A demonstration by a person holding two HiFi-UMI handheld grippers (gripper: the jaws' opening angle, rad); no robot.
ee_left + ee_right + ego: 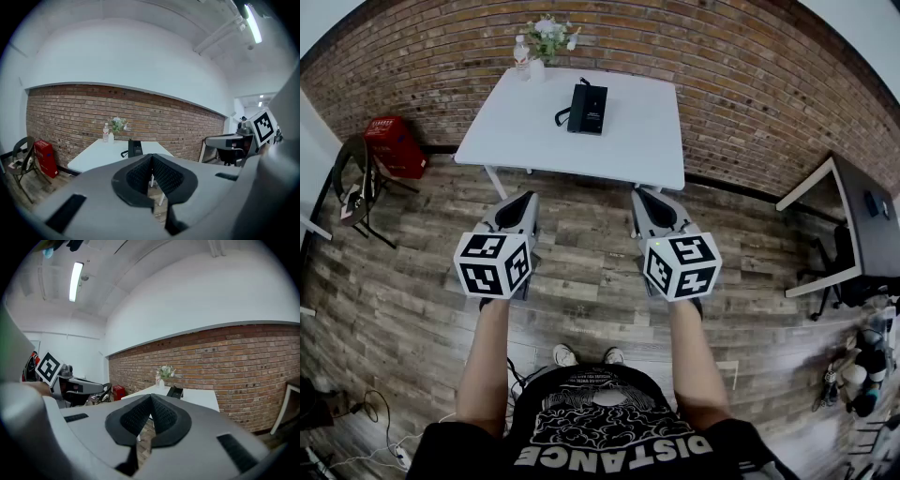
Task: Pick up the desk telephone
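**Mia:** Where is the desk telephone (pixel 587 109) sitting?

**Tom:** It is lying on the white bench (pixel 637 141), close to the far side by the brick wall (pixel 722 75). Its cord (pixel 563 115) is curling out on its left. A water bottle (pixel 521 54) and some flowers (pixel 549 36) are standing at the back of the bench, near it.

**Mia:** Is anybody holding it?

**Tom:** No. Nothing is touching it. The person (pixel 609 412) is standing on the wood floor (pixel 581 253), well back from the bench.

**Mia:** What is the left gripper (pixel 521 202) doing?

**Tom:** It is hanging over the floor, on the near side of the bench. Its jaws are pressing together, and nothing is sitting between them.

**Mia:** And the right gripper (pixel 652 199)?

**Tom:** The same. It is clenched tight and empty. Both are pointing toward the bench and tipping down a little.

**Mia:** So how much of the job is done?

**Tom:** I am thinking none of it. The telephone is not picked up yet.

**Mia:** What is left, then?

**Tom:** I am guessing all of it: walking up to the bench, opening a gripper, closing it on the telephone, and lifting.

**Mia:** Is anything getting in the way?

**Tom:** It is not looking like it. A red box (pixel 394 145) and a chair (pixel 354 183) are sitting off to the left, well apart from the bench.
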